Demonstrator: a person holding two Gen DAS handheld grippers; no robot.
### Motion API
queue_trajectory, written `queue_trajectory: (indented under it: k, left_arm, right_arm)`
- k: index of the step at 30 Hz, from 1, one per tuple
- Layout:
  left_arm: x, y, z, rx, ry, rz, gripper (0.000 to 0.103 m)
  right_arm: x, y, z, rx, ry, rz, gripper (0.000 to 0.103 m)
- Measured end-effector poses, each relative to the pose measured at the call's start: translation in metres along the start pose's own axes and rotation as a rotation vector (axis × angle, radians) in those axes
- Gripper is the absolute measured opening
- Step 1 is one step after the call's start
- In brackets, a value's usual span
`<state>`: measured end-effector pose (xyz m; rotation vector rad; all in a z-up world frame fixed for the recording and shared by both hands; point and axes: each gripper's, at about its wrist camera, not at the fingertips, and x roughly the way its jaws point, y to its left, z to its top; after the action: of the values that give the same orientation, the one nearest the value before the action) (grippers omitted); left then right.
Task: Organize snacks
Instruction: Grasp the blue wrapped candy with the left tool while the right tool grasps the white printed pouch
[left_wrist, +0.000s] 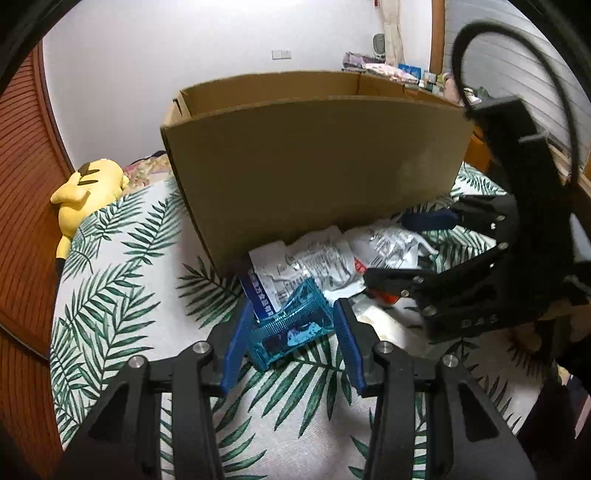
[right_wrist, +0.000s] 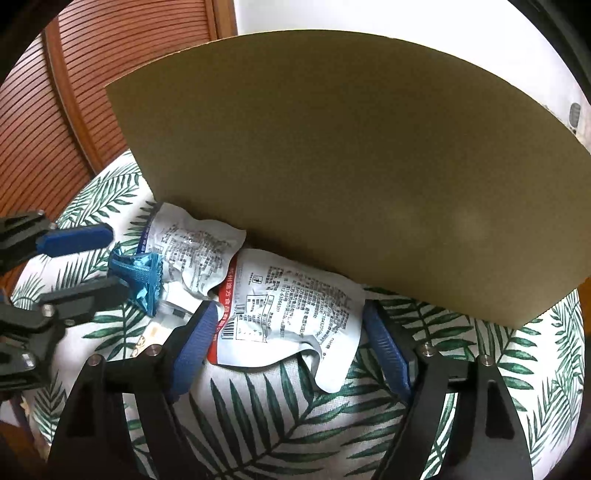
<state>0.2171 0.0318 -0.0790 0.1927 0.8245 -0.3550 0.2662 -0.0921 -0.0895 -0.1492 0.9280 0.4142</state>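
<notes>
A small shiny blue snack packet (left_wrist: 290, 326) lies on the leaf-print cloth between the open fingers of my left gripper (left_wrist: 291, 332); it also shows in the right wrist view (right_wrist: 142, 282). A white snack bag with a red edge (right_wrist: 291, 314) lies between the open fingers of my right gripper (right_wrist: 291, 332). A second white bag with a blue edge (right_wrist: 192, 251) lies beside it. My right gripper also shows in the left wrist view (left_wrist: 410, 251). A large open cardboard box (left_wrist: 314, 166) stands just behind the snacks.
A yellow plush toy (left_wrist: 86, 192) lies at the left of the bed. A wooden slatted panel (right_wrist: 74, 92) runs along the left side. A shelf with clutter (left_wrist: 399, 72) stands behind the box. The leaf-print cloth (right_wrist: 295, 424) extends toward me.
</notes>
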Motion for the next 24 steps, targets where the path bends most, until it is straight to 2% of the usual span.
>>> queue_trajectory:
  k: [12,24]
  left_arm:
    - [0.017,-0.001,-0.004,0.027,0.063,-0.013,0.046]
    - [0.016,0.003,-0.016,0.016,0.069,-0.003,0.051]
  right_arm:
    - [-0.001,-0.001,-0.003,-0.010,-0.010,-0.007,0.082]
    - [-0.001,-0.002,-0.003,-0.013,-0.009,-0.010,0.082]
